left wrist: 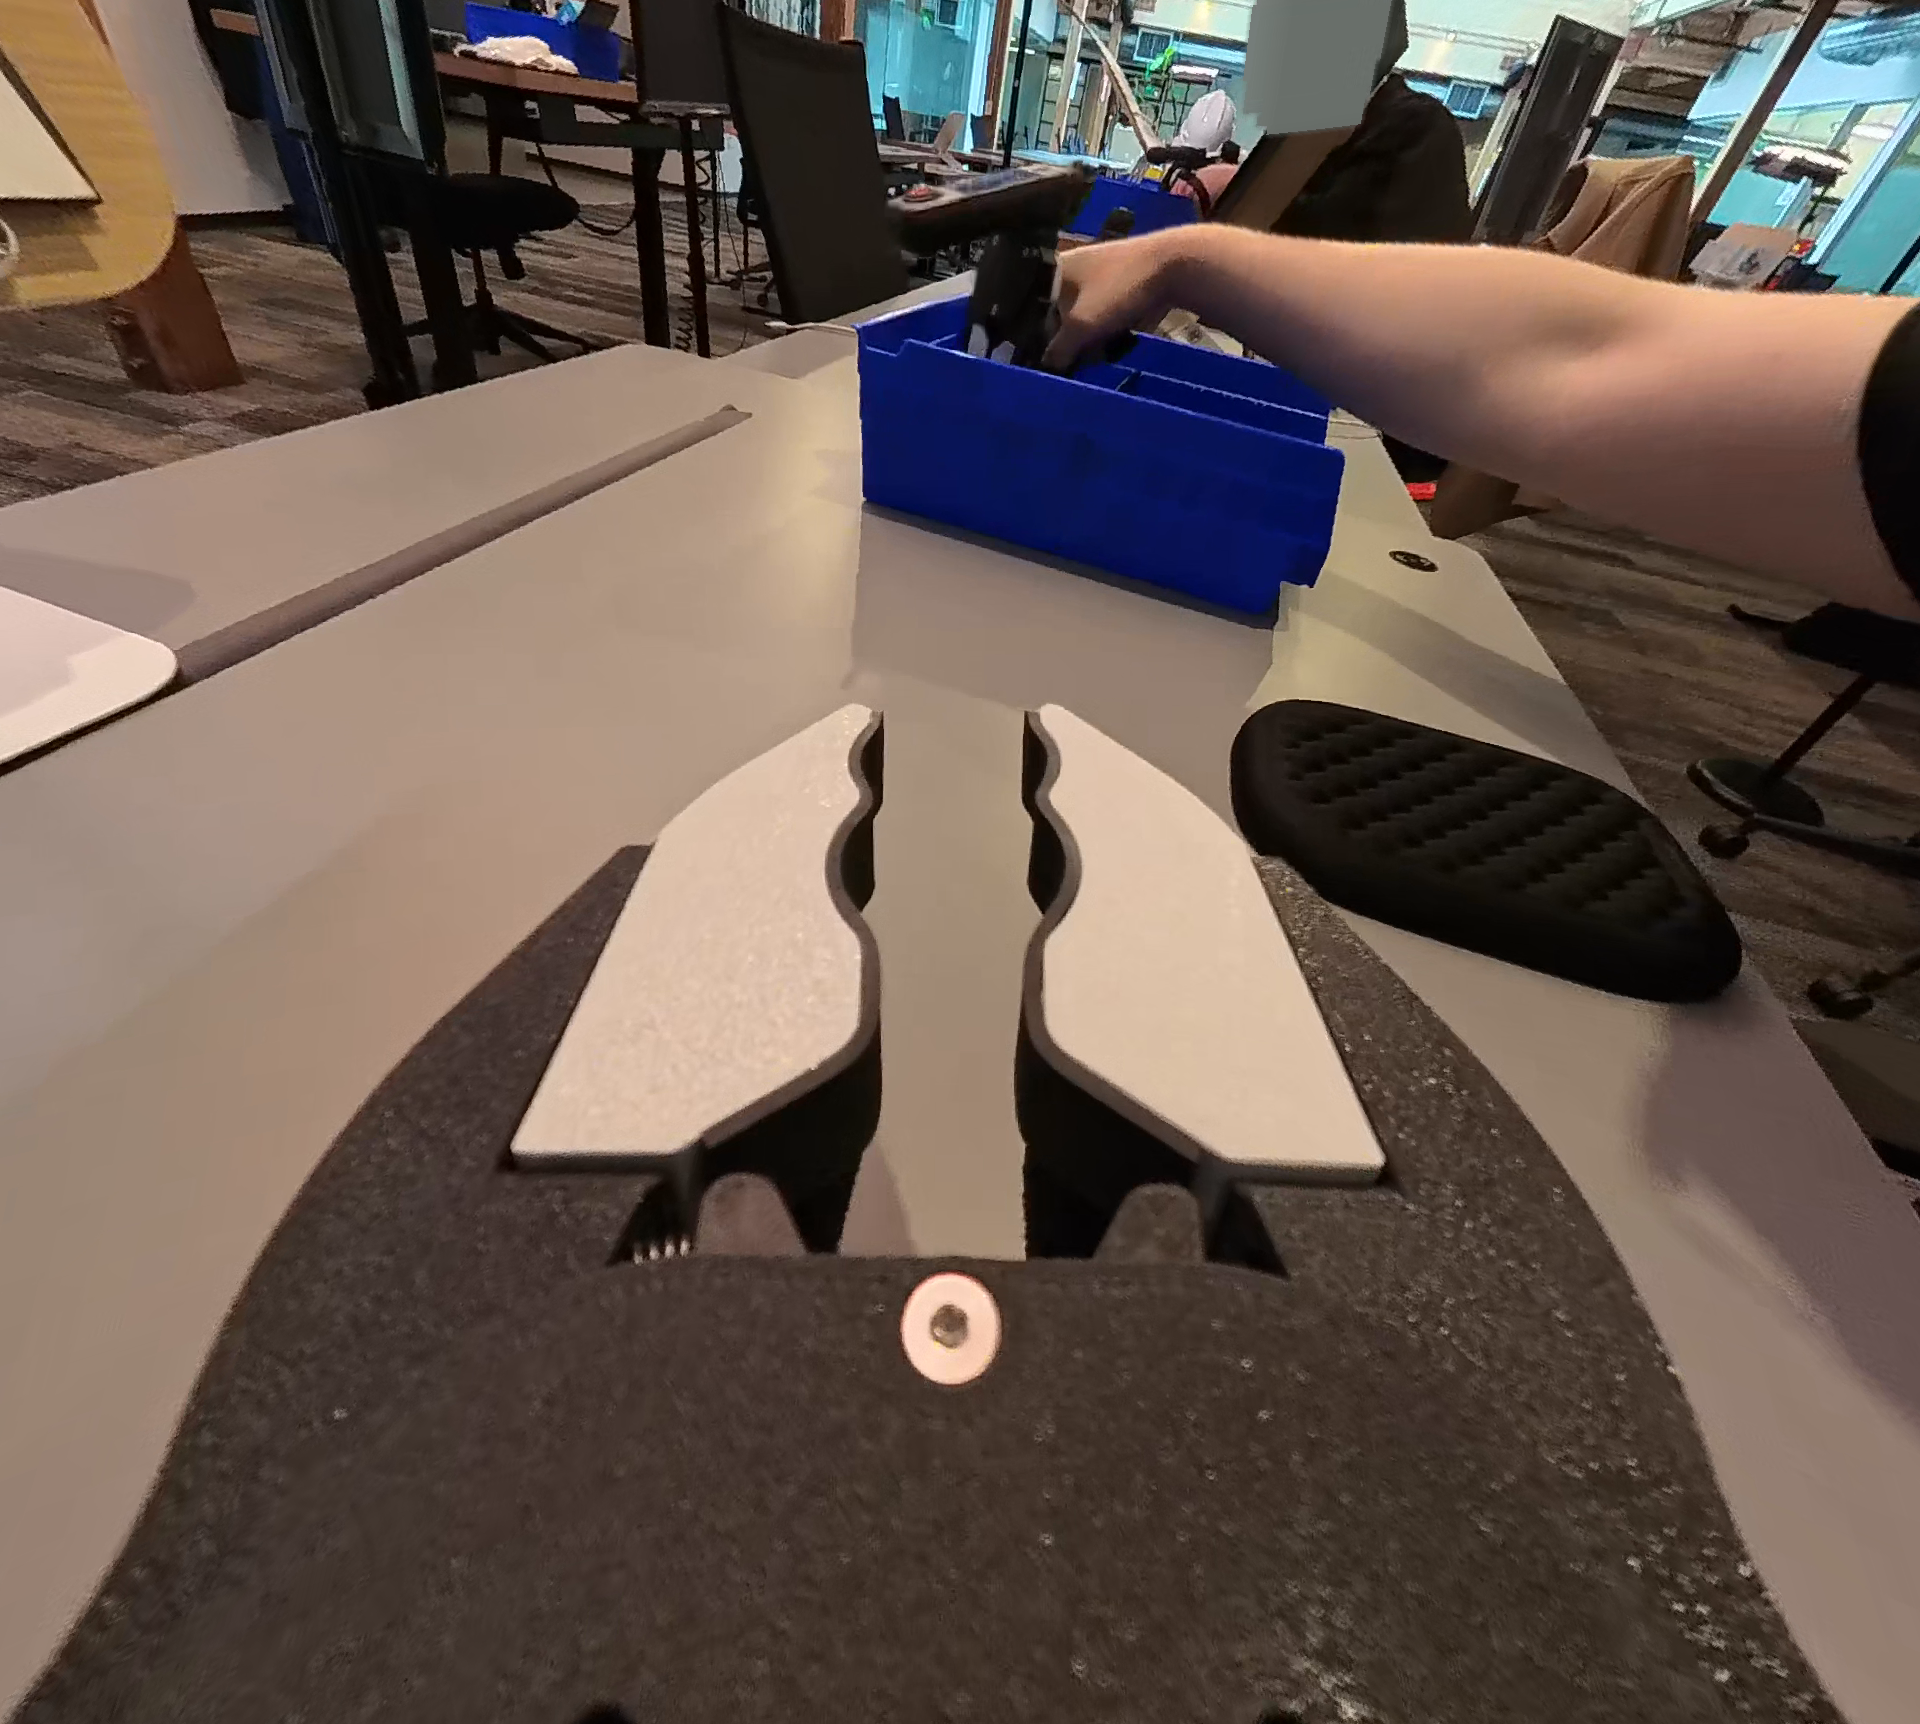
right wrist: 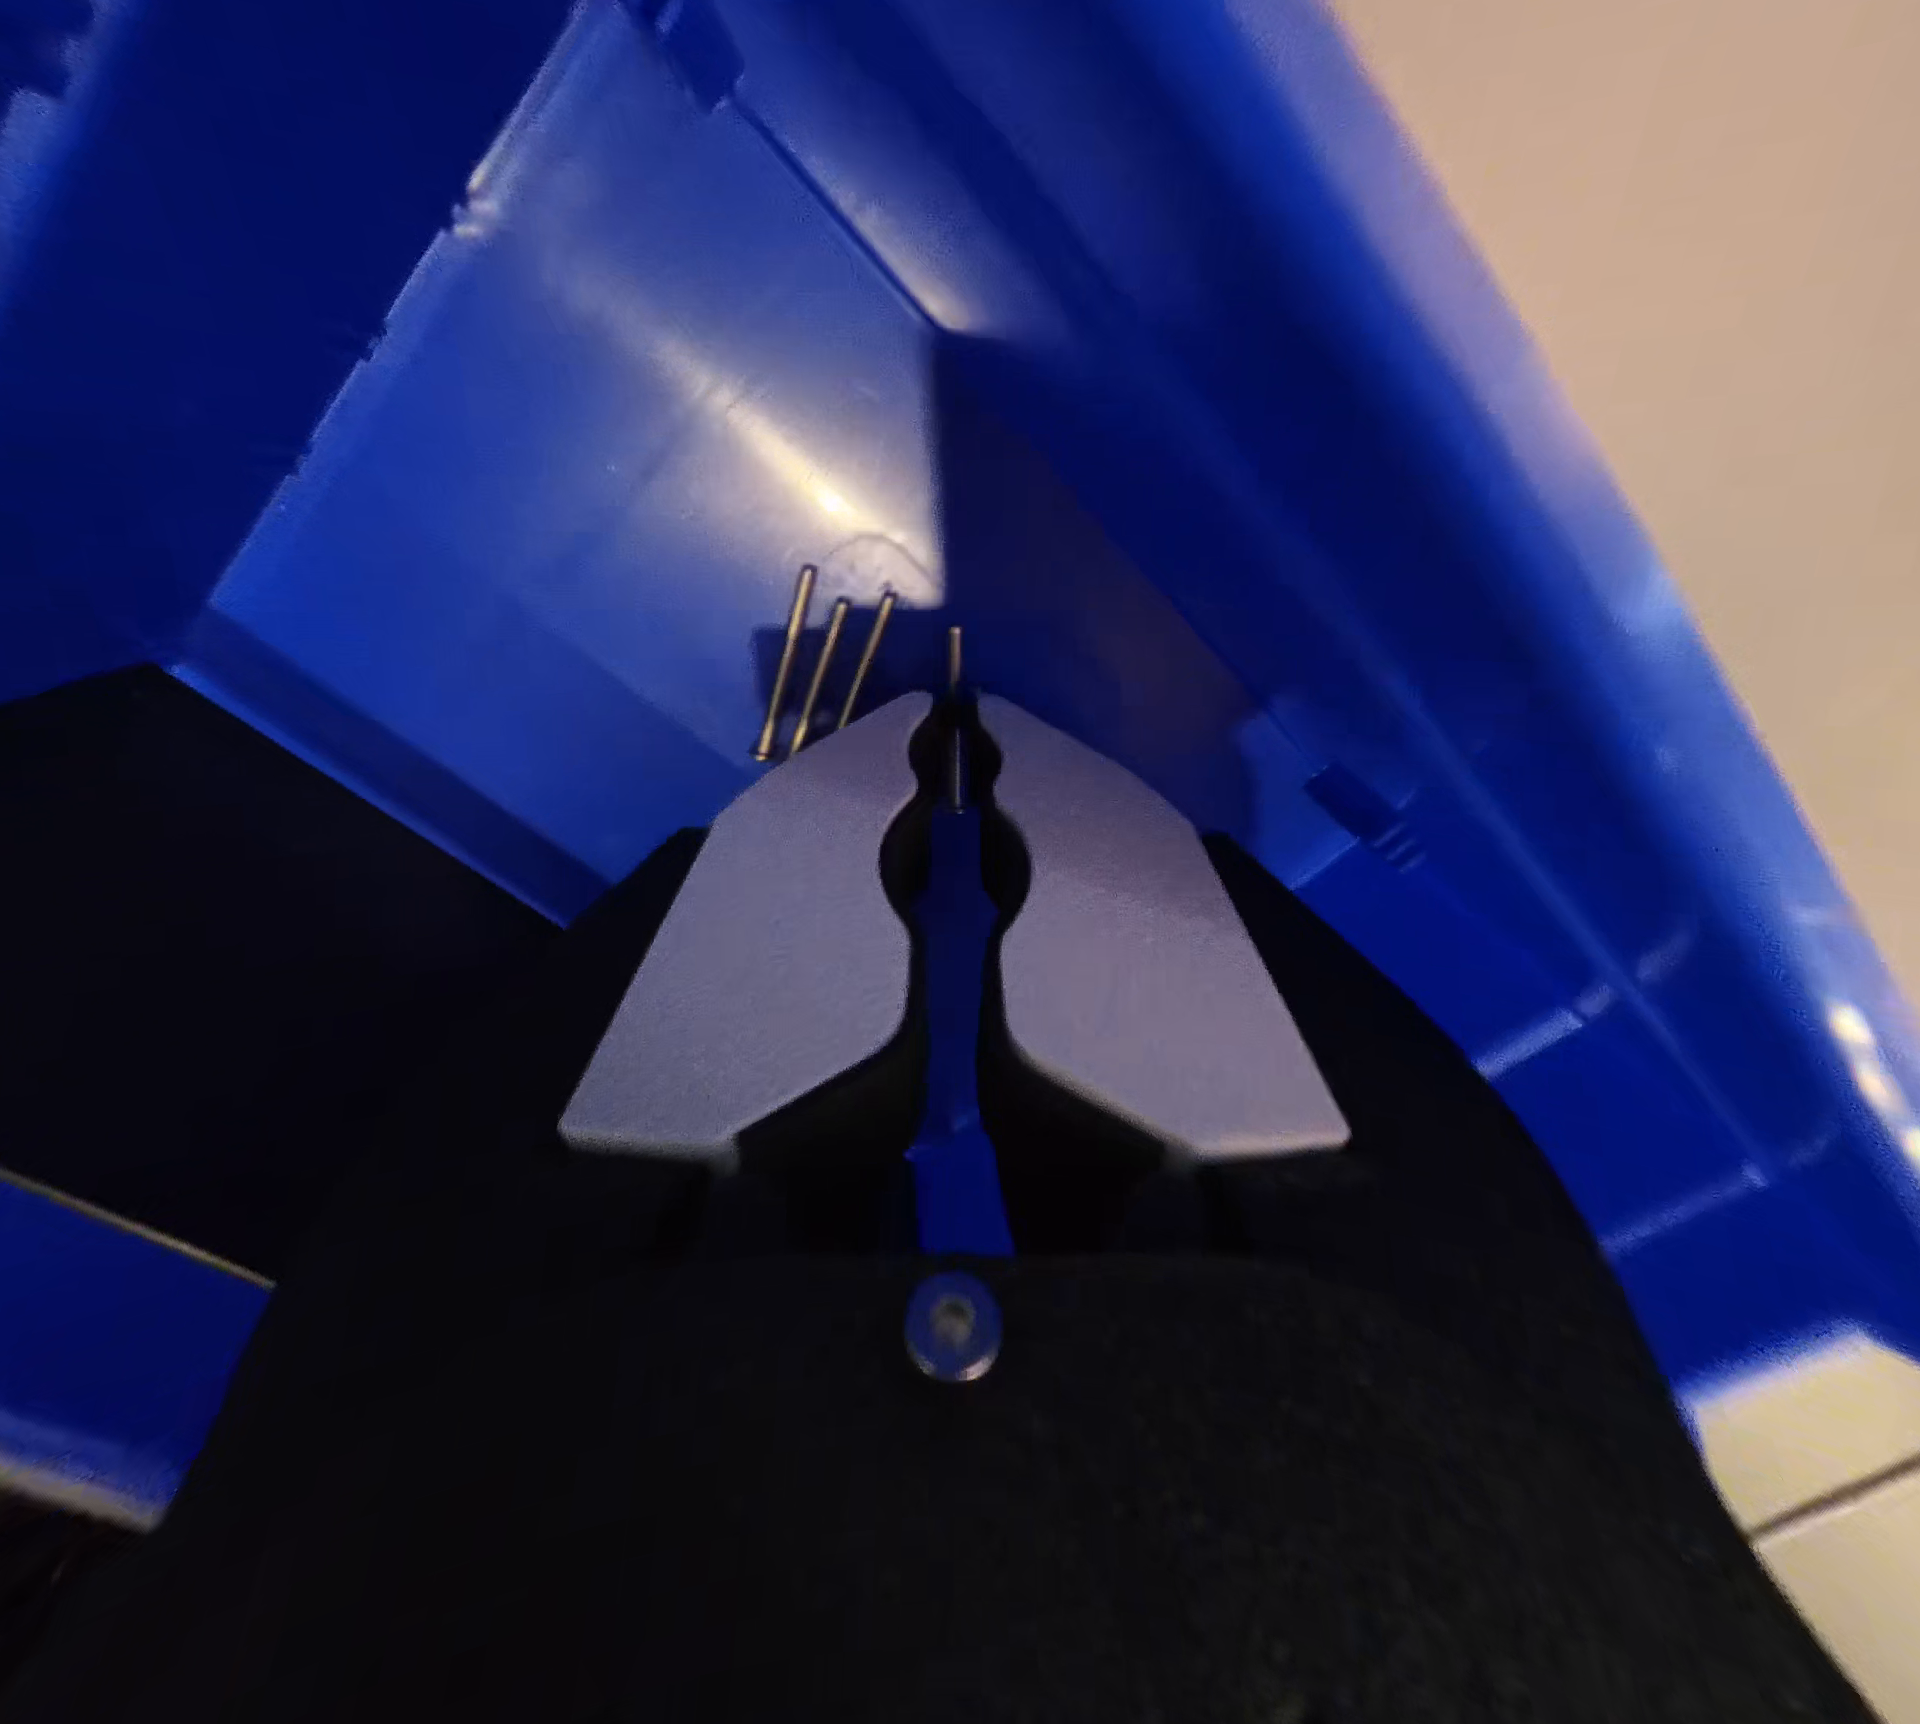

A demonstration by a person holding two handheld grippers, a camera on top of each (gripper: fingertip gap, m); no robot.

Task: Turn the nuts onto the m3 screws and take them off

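My left gripper (left wrist: 953, 724) is open with nothing between its fingers, low over the grey table (left wrist: 520, 687). A blue bin (left wrist: 1081, 479) stands ahead of it. A hand holds my right gripper (left wrist: 1013, 303) down inside that bin. In the right wrist view my right gripper (right wrist: 953, 703) is shut on a thin metal pin (right wrist: 954, 656), which sticks out past the fingertips over the bin floor (right wrist: 623, 427). Three more pins (right wrist: 821, 677) lie side by side on the floor just left of the fingertips.
A black ribbed pad (left wrist: 1475, 843) lies on the table to the right of my left gripper. A white flat object (left wrist: 62, 666) sits at the left edge. A dark groove (left wrist: 468, 531) runs across the table. Chairs and desks stand beyond. The grippers' ends are close to 50 centimetres from one another.
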